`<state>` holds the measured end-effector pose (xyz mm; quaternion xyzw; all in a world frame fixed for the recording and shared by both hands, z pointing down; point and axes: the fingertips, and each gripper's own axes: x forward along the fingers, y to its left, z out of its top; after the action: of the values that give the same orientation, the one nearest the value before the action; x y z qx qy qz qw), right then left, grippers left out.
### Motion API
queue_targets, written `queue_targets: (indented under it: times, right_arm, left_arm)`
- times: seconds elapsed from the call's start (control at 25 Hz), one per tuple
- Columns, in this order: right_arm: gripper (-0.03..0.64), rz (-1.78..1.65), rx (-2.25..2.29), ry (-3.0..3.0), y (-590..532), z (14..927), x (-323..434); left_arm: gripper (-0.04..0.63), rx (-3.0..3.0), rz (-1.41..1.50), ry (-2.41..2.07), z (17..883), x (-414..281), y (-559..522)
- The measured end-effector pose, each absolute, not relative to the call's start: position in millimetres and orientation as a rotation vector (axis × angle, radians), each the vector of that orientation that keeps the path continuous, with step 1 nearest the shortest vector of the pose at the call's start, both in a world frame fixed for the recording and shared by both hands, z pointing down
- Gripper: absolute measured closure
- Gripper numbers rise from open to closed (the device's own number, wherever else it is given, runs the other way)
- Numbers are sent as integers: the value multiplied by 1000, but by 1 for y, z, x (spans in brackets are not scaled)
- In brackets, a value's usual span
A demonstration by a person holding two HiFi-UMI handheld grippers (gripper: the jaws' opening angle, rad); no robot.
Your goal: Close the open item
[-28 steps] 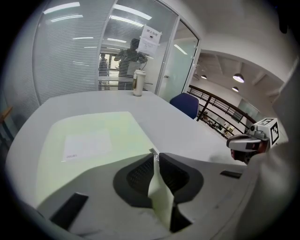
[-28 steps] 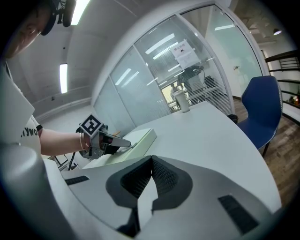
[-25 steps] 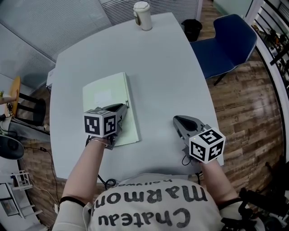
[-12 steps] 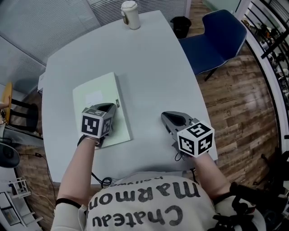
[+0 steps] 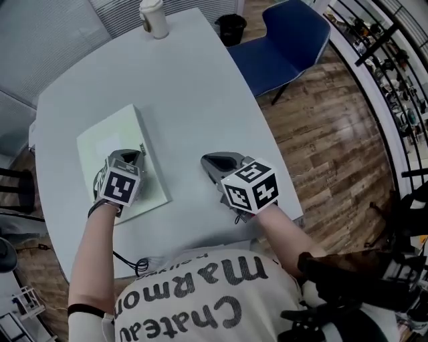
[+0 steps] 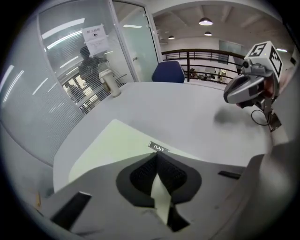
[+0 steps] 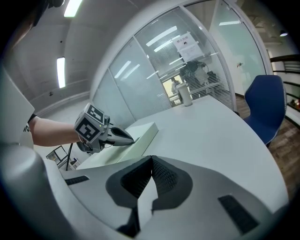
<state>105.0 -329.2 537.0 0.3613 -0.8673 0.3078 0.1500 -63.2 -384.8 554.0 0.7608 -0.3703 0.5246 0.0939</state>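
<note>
A pale green book (image 5: 107, 143) lies shut and flat on the white table (image 5: 194, 93), with a small label (image 6: 158, 148) at its near edge. My left gripper (image 5: 136, 155) points steeply down, its tips on the cover near that label. Its jaws have just been opening a little; the tips (image 6: 157, 155) still look together with nothing between them. The book's thick side (image 7: 143, 133) shows in the right gripper view, with the left gripper (image 7: 132, 139) on top. My right gripper (image 5: 204, 161) hangs shut and empty (image 7: 151, 159) over bare table to the book's right.
A lidded paper cup (image 5: 154, 17) stands at the table's far edge. Beyond the far right corner are a blue chair (image 5: 284, 40) and a black bin (image 5: 232, 25). A cable (image 5: 130, 264) hangs off the near edge. Glass walls run behind the table.
The left gripper has rolled about its own axis while staying on the book's cover. The right gripper has hardly moved. The head view has swung, shifting everything left in the picture.
</note>
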Motion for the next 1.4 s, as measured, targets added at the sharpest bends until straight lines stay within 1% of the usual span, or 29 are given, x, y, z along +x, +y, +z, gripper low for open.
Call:
queue_targets:
  times: [0.16, 0.48, 0.92, 1.0, 1.2, 1.28, 1.4]
  right_arm:
    - [617, 872, 1021, -2493, -328, 537, 94]
    - [617, 839, 1071, -2473, -326, 528, 77]
    - [617, 809, 1244, -2392, -289, 500, 61]
    - [617, 835, 1276, -2377, -277, 493, 57]
    - [617, 809, 1316, -2358, -257, 482, 42]
    - [617, 791, 1326, -2375, -251, 476, 31]
    - [617, 771, 1340, -2396, -242, 467, 15]
  left_arm:
    - [579, 2259, 1575, -1079, 557, -62, -384]
    - [583, 2314, 1860, -988, 562, -63, -382]
    - [583, 2452, 1766, -1058, 562, -66, -379]
    - [581, 2479, 1627, -1106, 558, -66, -381]
    - [580, 2534, 976, -1314, 515, -78, -380]
    - [575, 2555, 763, -1270, 496, -86, -352]
    - [572, 2561, 593, -1102, 482, -106, -292]
